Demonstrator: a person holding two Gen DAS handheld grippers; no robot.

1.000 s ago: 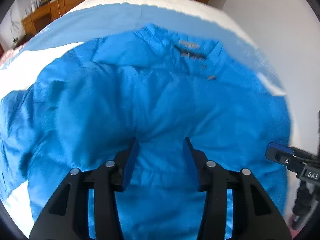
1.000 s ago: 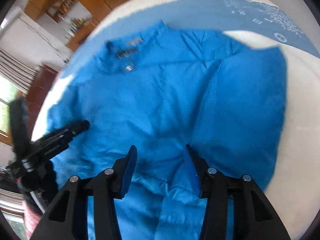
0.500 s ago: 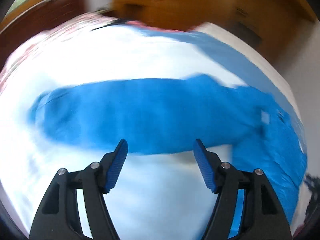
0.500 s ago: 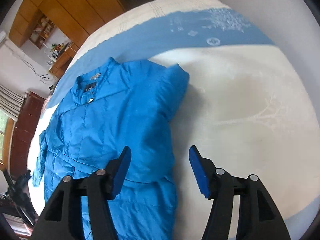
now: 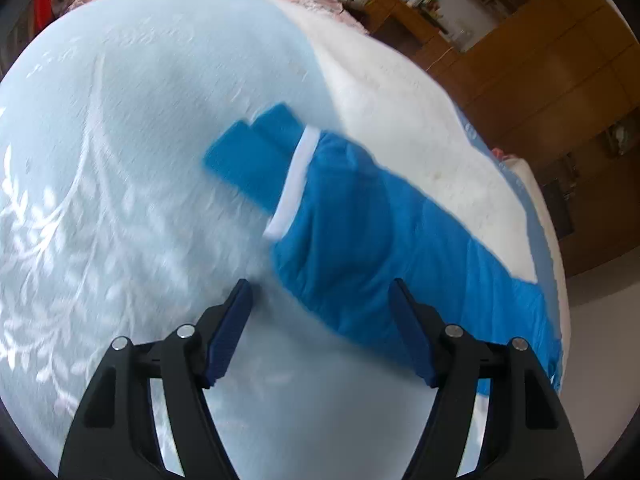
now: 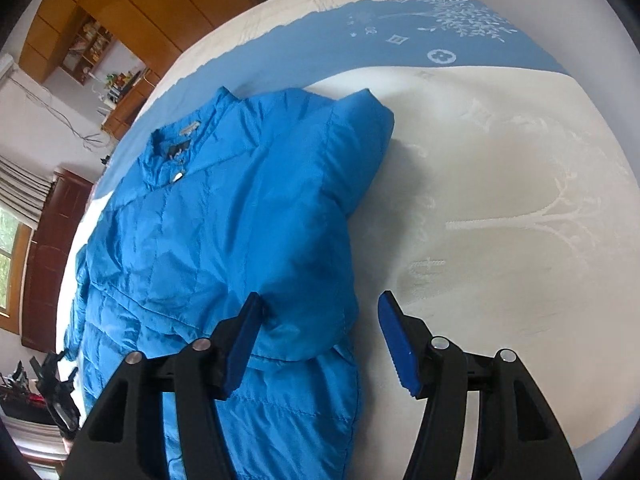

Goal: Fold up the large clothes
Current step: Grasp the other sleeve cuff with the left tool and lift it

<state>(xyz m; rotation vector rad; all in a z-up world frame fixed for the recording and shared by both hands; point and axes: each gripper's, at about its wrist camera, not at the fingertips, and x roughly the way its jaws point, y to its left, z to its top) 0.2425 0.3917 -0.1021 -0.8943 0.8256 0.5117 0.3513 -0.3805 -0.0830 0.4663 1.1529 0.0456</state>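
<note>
A bright blue puffer jacket [image 6: 224, 220] lies face up on the bed [image 6: 500, 200], collar [image 6: 172, 152] toward the far side. Its right sleeve [image 6: 320, 184] is folded in over the body. My right gripper [image 6: 321, 298] hangs open above that folded edge, left finger over the fabric, right finger over the bedcover. In the left wrist view the other sleeve [image 5: 360, 232] stretches out flat, ending in a white band [image 5: 296, 184] and a blue cuff [image 5: 252, 152]. My left gripper [image 5: 319, 286] hovers just short of the sleeve, its jaws closing, pads touching nothing.
The pale bedcover [image 5: 120, 160] spreads wide to the left of the sleeve. Wooden wardrobes [image 5: 560, 60] and a cluttered desk [image 5: 404, 12] stand beyond the bed. A black stand [image 6: 56, 392] sits off the bed's left side, near a curtained window [image 6: 16, 200].
My left gripper swept from over the jacket's body out to the cuff end of the outstretched sleeve, rolling as it went. My right gripper shifted to the jacket's right edge, jaws wider.
</note>
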